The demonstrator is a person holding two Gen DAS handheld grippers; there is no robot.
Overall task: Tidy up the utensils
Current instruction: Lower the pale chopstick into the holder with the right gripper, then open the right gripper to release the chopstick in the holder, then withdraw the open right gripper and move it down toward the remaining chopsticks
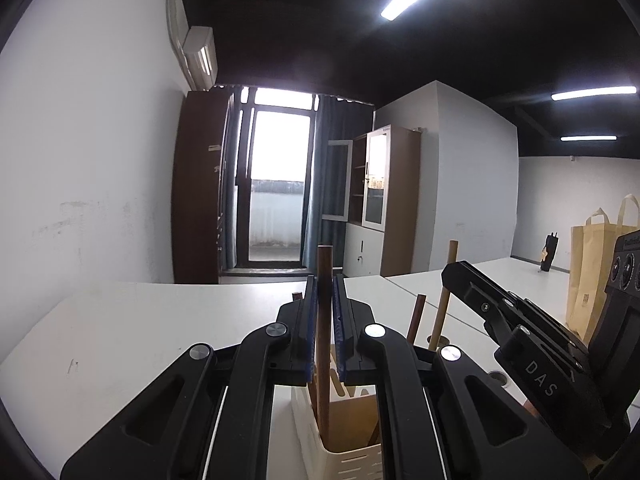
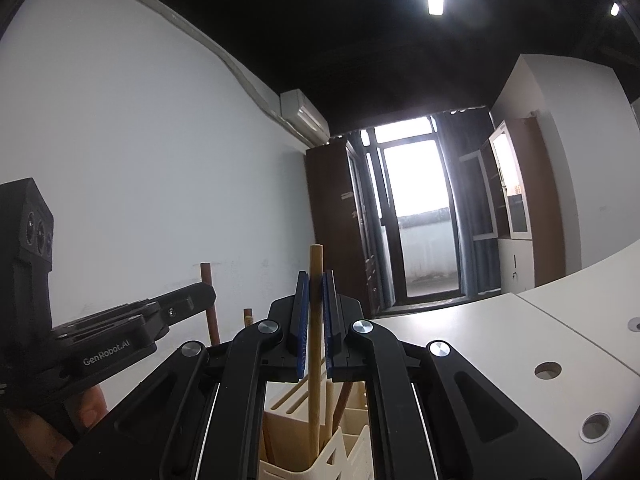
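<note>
A cream slotted utensil holder stands on the white table, right under both grippers; it also shows in the right wrist view. My left gripper is shut on a dark brown wooden handle that stands upright in the holder. My right gripper is shut on a light tan wooden handle that also stands in the holder. In the left wrist view the right gripper comes in from the right around the tan handle. Another brown handle leans in the holder.
The white table runs to a white wall on the left. Cable holes sit in the table on the right. A brown paper bag stands at the far right. A cabinet and a balcony door are behind.
</note>
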